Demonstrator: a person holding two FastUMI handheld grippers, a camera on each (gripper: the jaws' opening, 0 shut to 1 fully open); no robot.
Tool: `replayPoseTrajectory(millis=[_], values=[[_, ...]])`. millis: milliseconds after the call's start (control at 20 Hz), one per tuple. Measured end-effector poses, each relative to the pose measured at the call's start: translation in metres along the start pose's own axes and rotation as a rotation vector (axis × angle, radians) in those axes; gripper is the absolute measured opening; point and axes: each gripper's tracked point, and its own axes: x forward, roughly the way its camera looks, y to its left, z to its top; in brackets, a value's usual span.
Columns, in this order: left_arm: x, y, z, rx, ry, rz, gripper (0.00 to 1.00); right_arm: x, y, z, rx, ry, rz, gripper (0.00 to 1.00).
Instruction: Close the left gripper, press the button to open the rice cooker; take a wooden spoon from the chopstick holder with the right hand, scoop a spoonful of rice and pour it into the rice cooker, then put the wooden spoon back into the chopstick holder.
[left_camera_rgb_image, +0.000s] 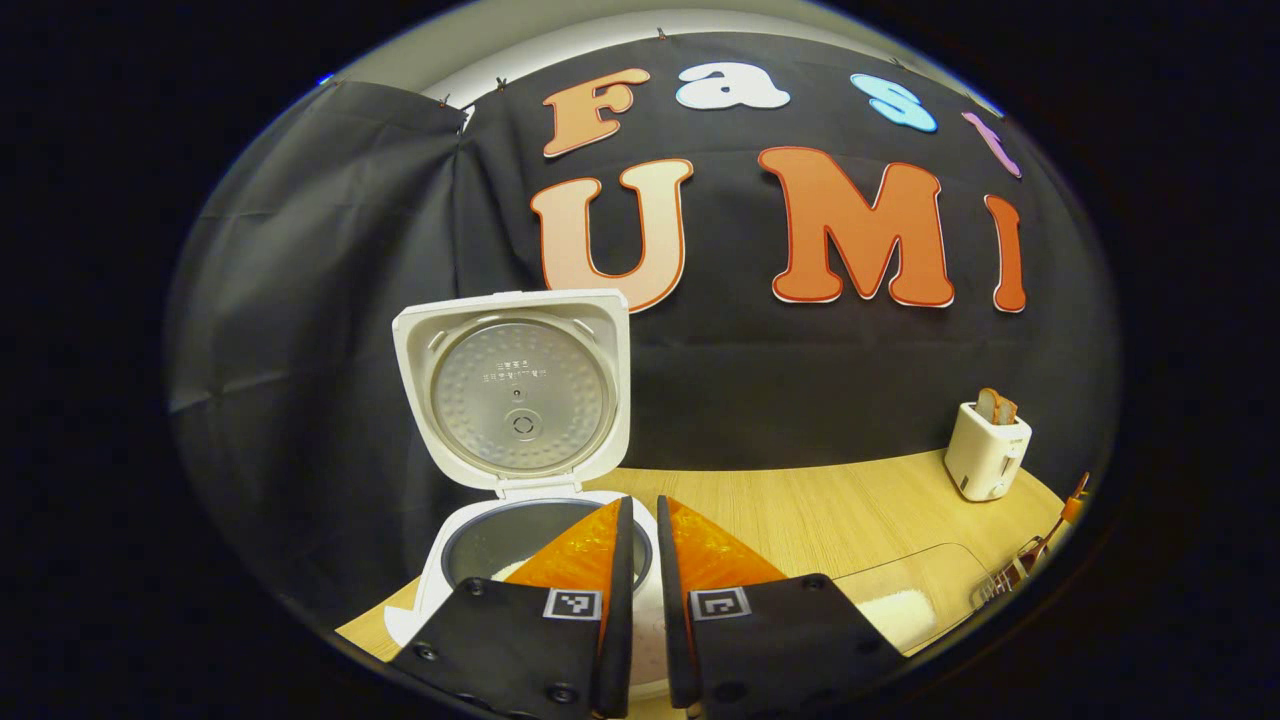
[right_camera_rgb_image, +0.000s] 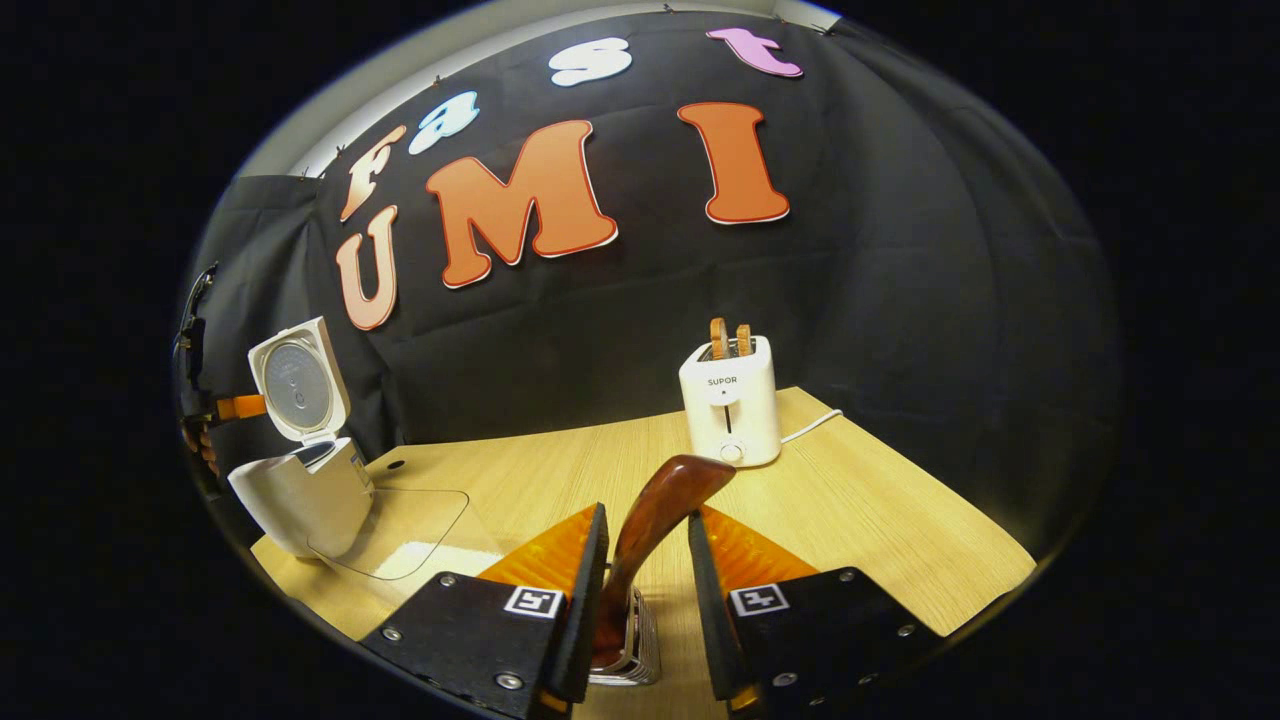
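The white rice cooker (left_camera_rgb_image: 440, 560) stands with its lid (left_camera_rgb_image: 520, 395) swung up and the grey inner pot showing. My left gripper (left_camera_rgb_image: 645, 503) hovers just over the pot's front rim, its fingers nearly together with nothing between them. In the right gripper view the cooker (right_camera_rgb_image: 300, 495) is at the far left. My right gripper (right_camera_rgb_image: 647, 515) straddles the dark wooden spoon (right_camera_rgb_image: 665, 495), which rises from the wire chopstick holder (right_camera_rgb_image: 630, 650). The left finger lies against the handle and a gap remains on the right side. A clear container of white rice (left_camera_rgb_image: 900, 605) sits right of the cooker.
A white toaster (right_camera_rgb_image: 730, 410) with two slices of toast stands at the table's back, its cord trailing right; it is also at the back right in the left gripper view (left_camera_rgb_image: 985, 450). The clear container (right_camera_rgb_image: 400, 530) lies between cooker and holder. The light wooden table (right_camera_rgb_image: 880, 530) ends near the black cloth wall.
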Motion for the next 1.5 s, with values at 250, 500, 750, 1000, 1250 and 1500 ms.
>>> replayPoseTrajectory(millis=[250, 500, 750, 1000, 1250, 1500], values=[[-0.001, -0.001, -0.004, -0.018, 0.002, -0.007, 0.18, -0.002, 0.005, 0.001, 0.053, -0.007, 0.031, 0.29], [-0.002, -0.003, -0.014, -0.027, 0.019, -0.012, 0.19, -0.005, 0.012, -0.002, 0.147, 0.004, 0.084, 0.20], [-0.003, -0.004, -0.018, -0.034, 0.020, -0.018, 0.18, -0.013, 0.011, -0.003, 0.126, -0.002, 0.096, 0.18], [-0.004, -0.009, -0.020, -0.052, 0.014, -0.030, 0.18, -0.032, 0.001, -0.011, 0.149, -0.013, 0.112, 0.18], [-0.007, -0.014, -0.024, -0.050, 0.018, -0.041, 0.24, -0.020, 0.003, -0.007, 0.266, -0.030, 0.099, 0.09], [-0.016, -0.011, -0.022, 0.014, -0.010, -0.024, 0.51, -0.019, 0.006, 0.010, 0.295, -0.091, 0.068, 0.08]])
